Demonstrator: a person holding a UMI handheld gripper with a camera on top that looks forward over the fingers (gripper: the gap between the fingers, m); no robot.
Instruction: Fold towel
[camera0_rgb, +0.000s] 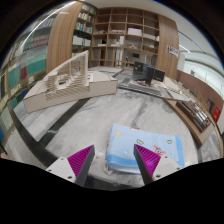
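A light blue towel (140, 145) with small coloured prints lies folded flat on the marble-patterned table (70, 125). Its near edge lies between my two fingers and the rest stretches ahead of them, to the right. My gripper (113, 160) is open, with the magenta pads (80, 160) wide apart. The right pad sits over the towel's near right part; the left pad is beside its left edge. Nothing is held.
A large white architectural model (65, 85) stands on the table to the far left. Dark objects and trays (145, 75) sit farther back in the middle. Shelving (125, 30) lines the back wall. A wooden counter with items (195, 110) runs along the right.
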